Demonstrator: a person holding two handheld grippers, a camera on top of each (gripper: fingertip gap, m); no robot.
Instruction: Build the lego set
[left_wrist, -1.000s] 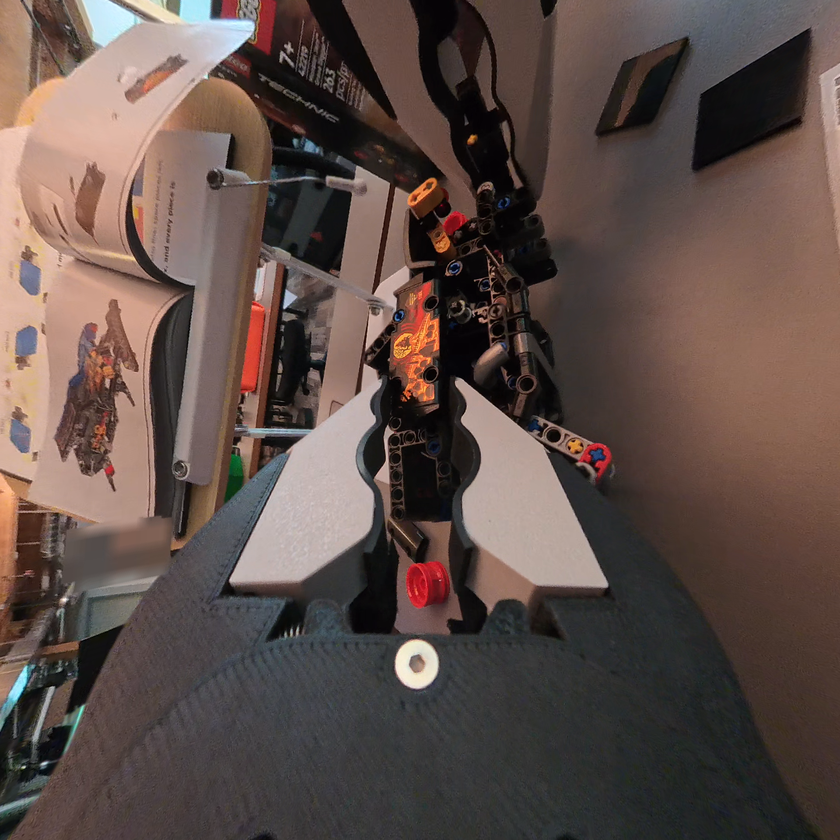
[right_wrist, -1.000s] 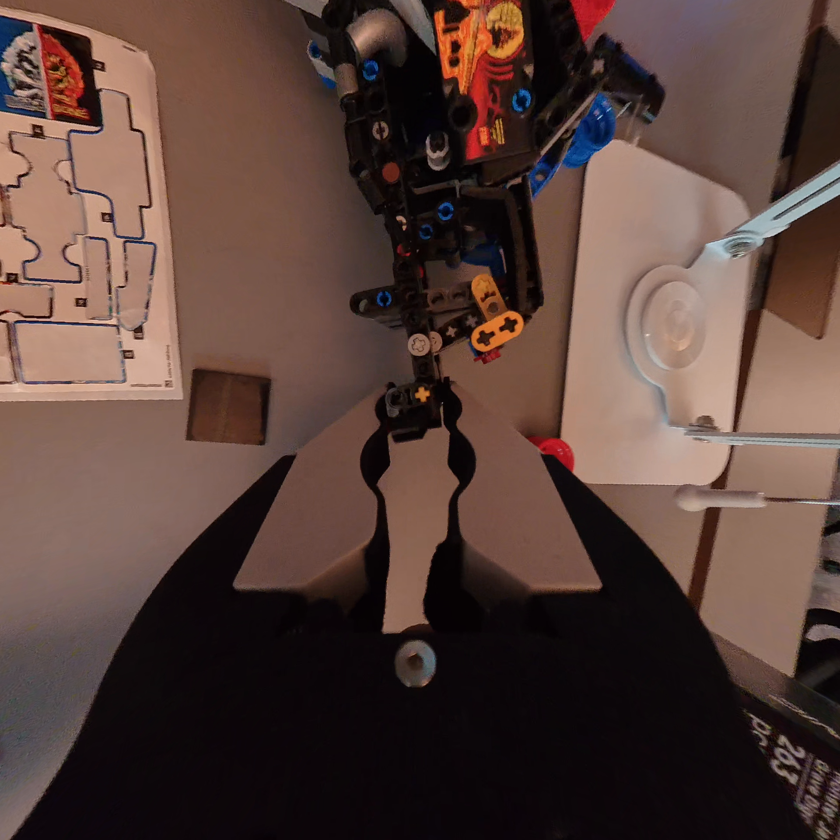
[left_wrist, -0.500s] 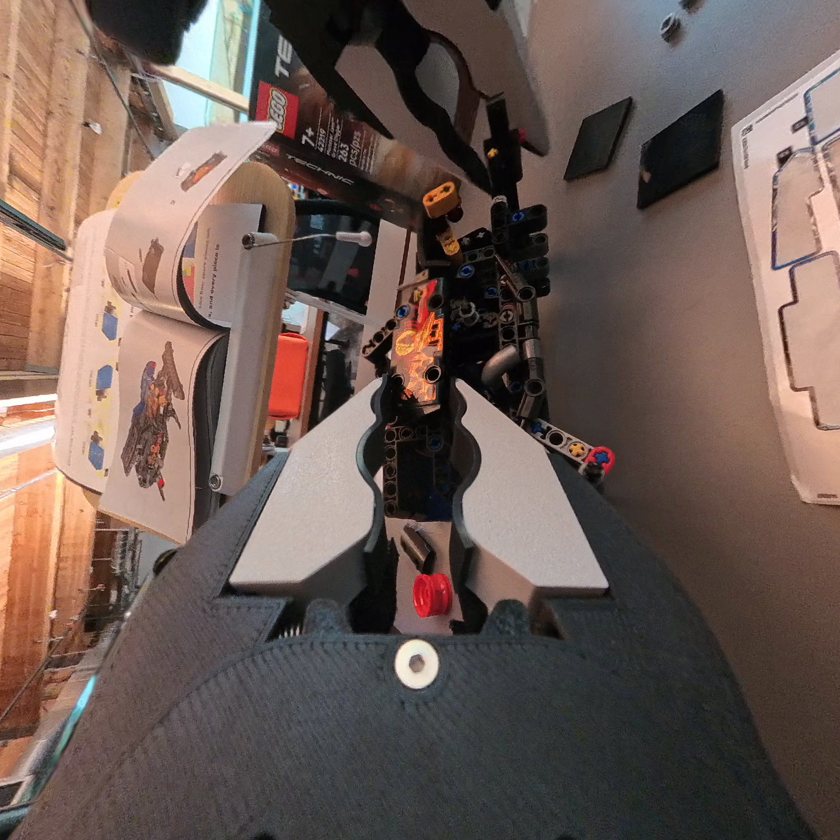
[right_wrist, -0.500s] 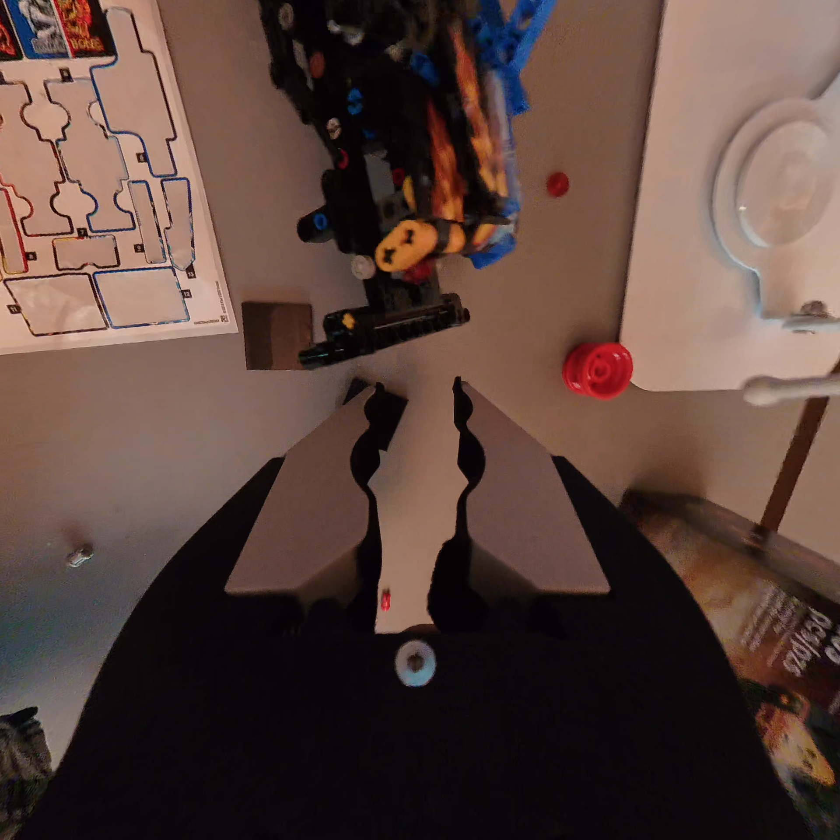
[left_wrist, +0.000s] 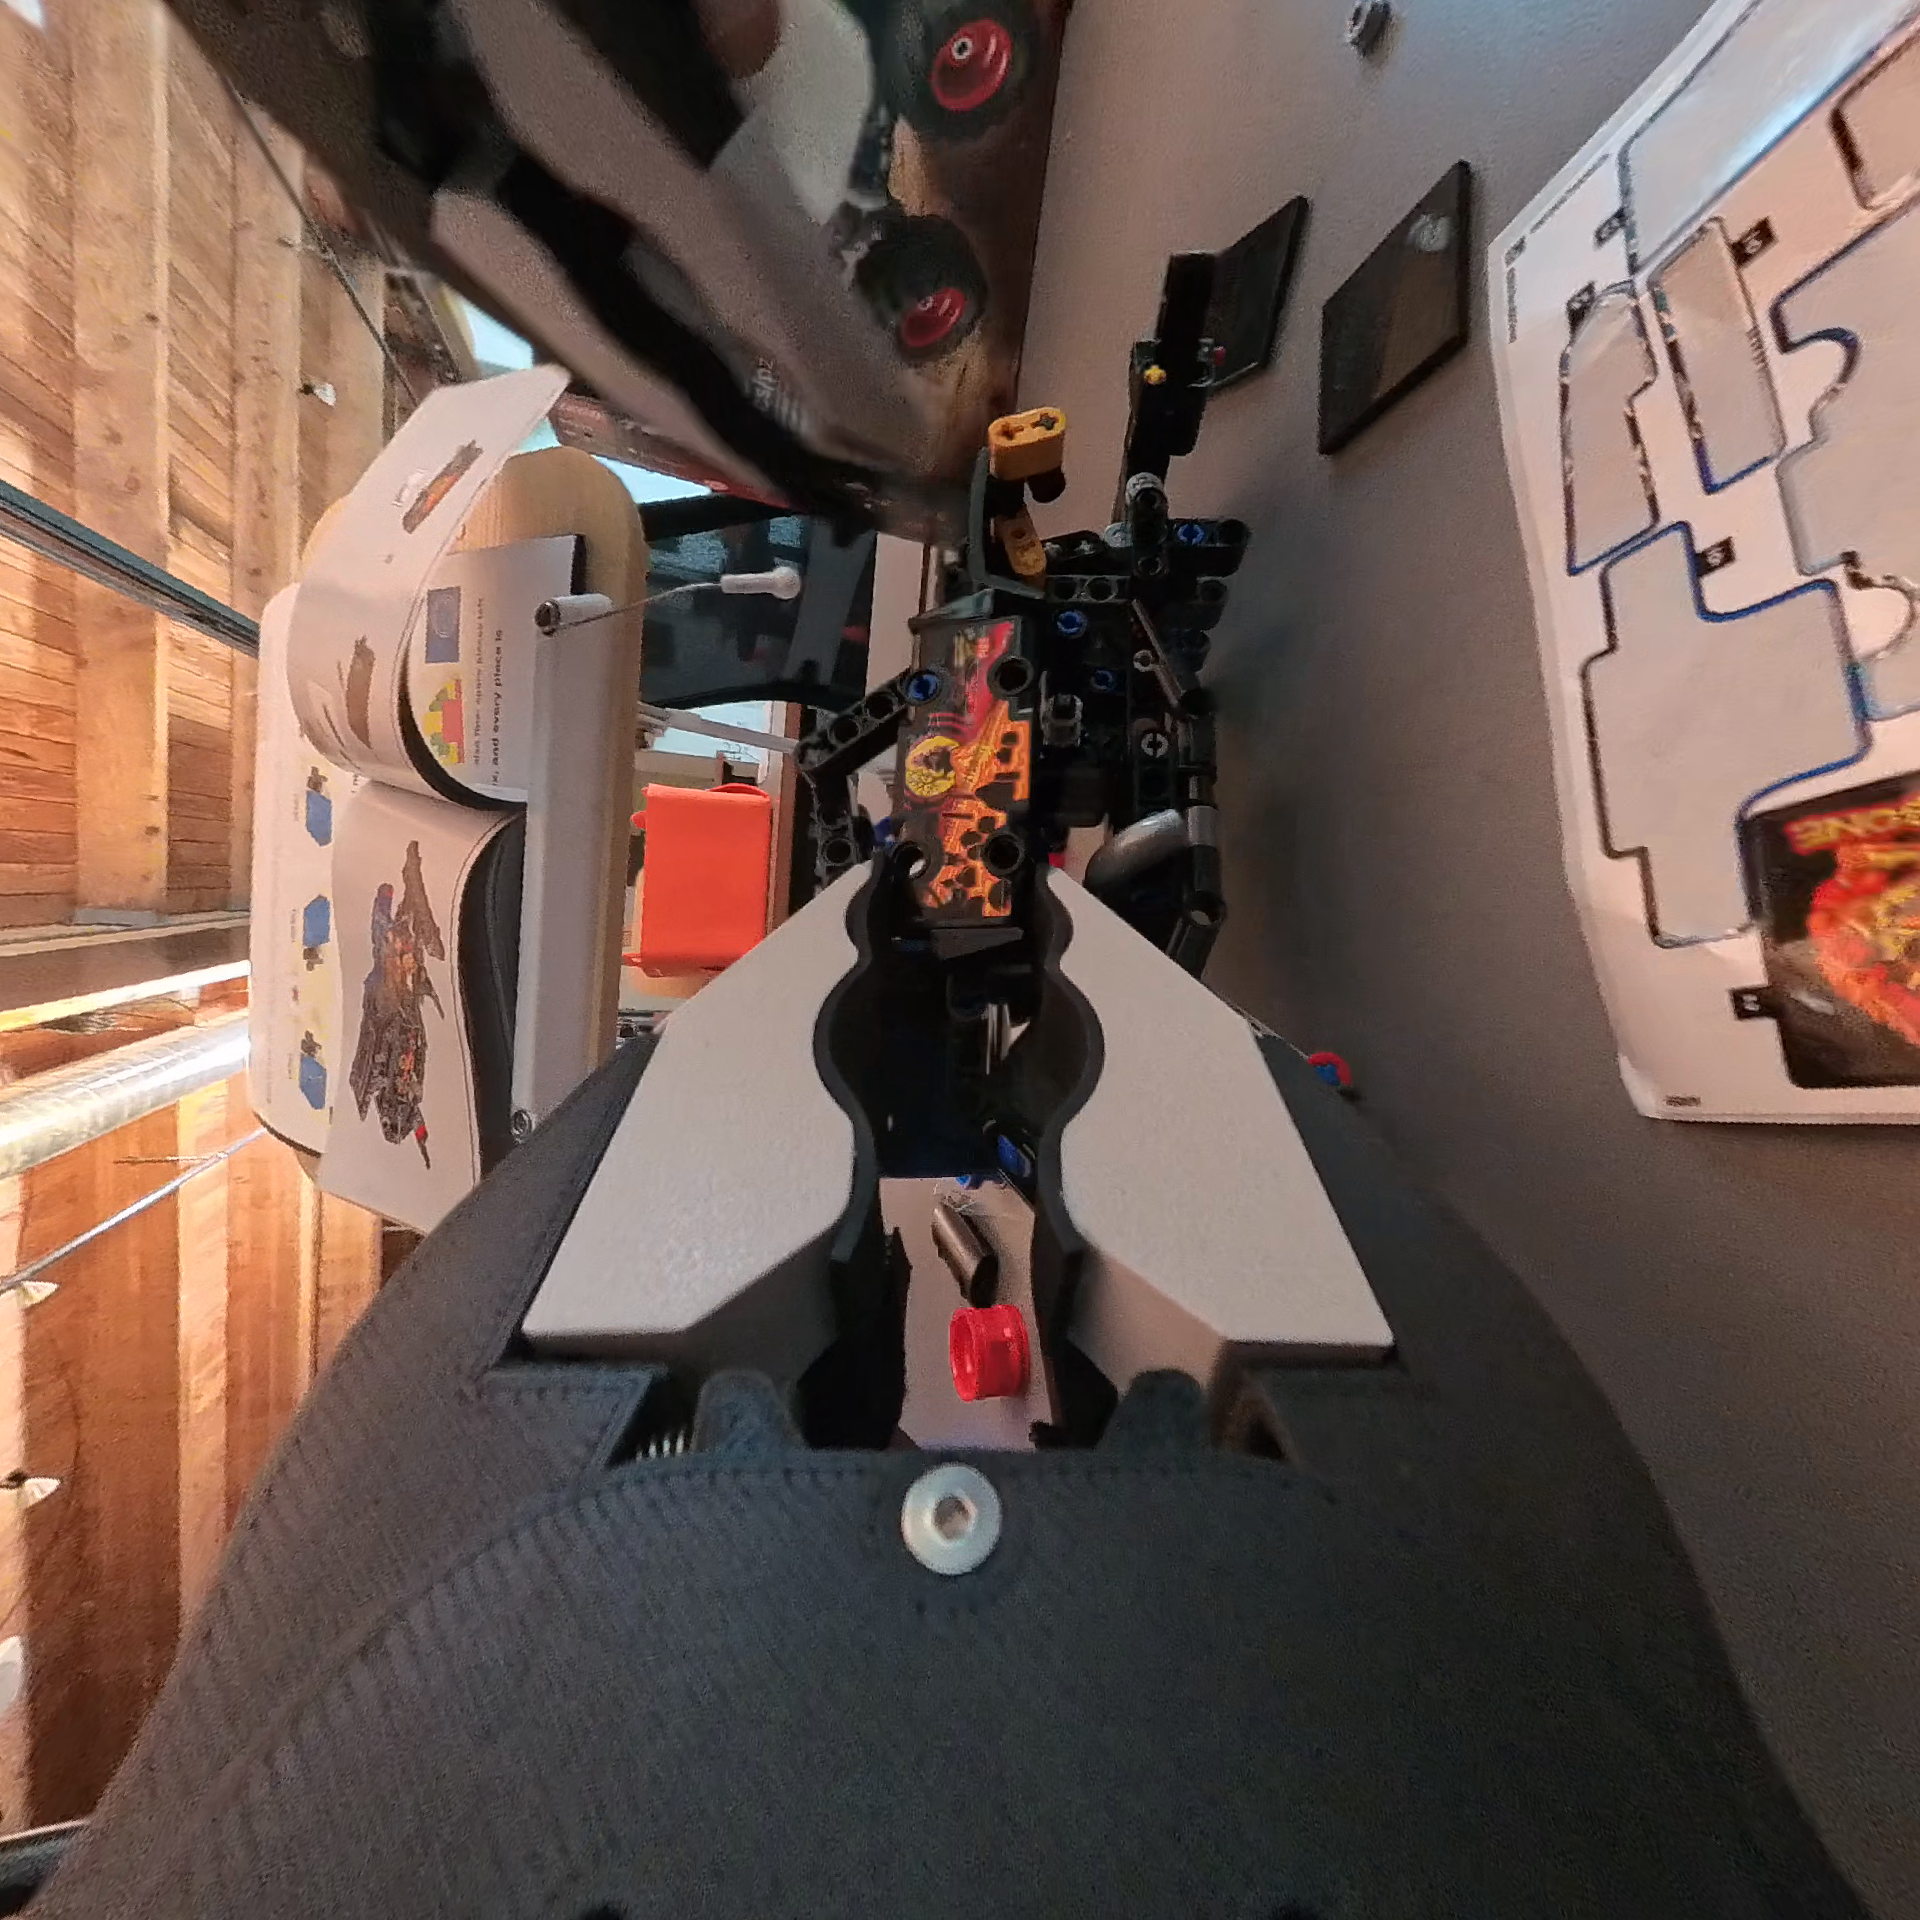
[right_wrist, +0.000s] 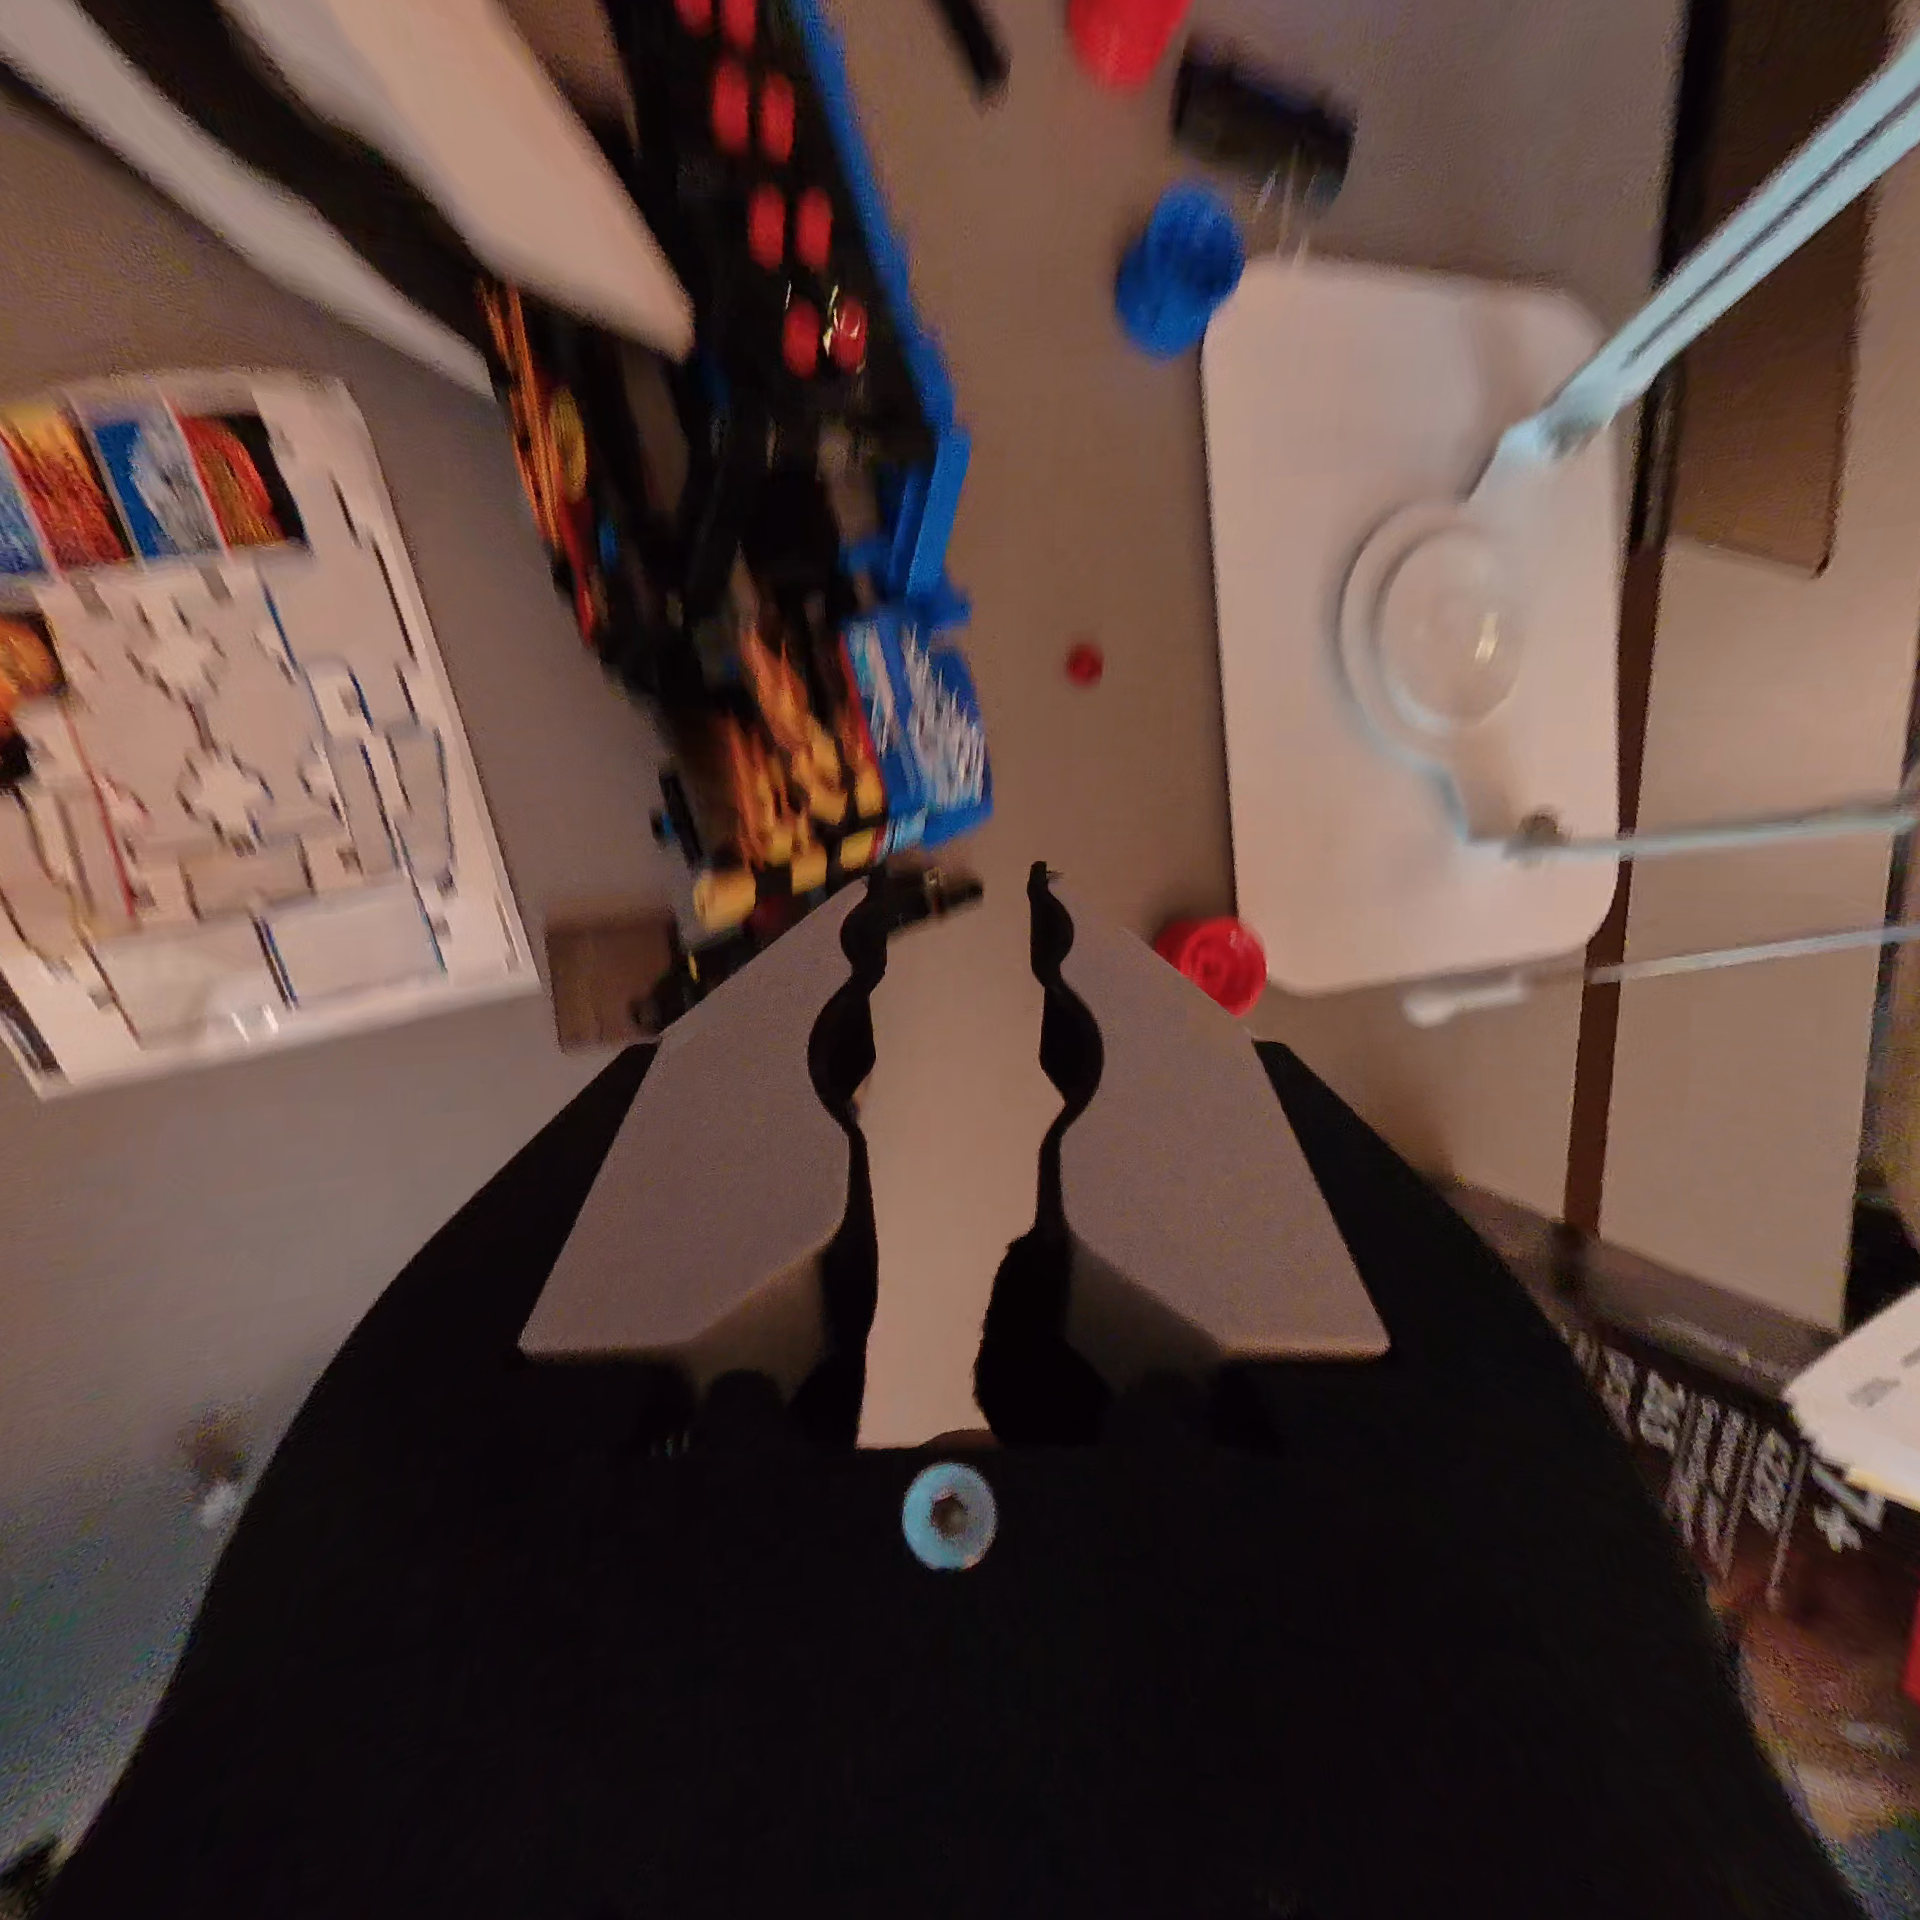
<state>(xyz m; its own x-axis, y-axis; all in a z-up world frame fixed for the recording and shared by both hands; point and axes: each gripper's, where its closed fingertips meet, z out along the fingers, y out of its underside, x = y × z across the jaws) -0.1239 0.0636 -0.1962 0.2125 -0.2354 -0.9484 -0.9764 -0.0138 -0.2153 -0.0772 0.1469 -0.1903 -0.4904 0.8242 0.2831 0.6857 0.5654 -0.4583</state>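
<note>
1. The left gripper (left_wrist: 961, 914) is clamped on the near end of the black lego model with orange flame stickers (left_wrist: 971, 769).
2. The model's long axis runs straight away from the left gripper, a yellow connector (left_wrist: 1027, 442) at its far tip, beside the grey table (left_wrist: 1403, 935).
3. The right gripper (right_wrist: 956, 894) is parted and holds nothing, just right of the blurred model (right_wrist: 800, 727).
4. A red wheel hub (right_wrist: 1210, 961) lies near its right fingertip.

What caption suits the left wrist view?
Left gripper clamps the black flame-stickered Lego model above the grey table.

Hobby desk (timber-walled room): propped instruction booklet (left_wrist: 395, 831), sticker sheet (left_wrist: 1714, 582).
</note>
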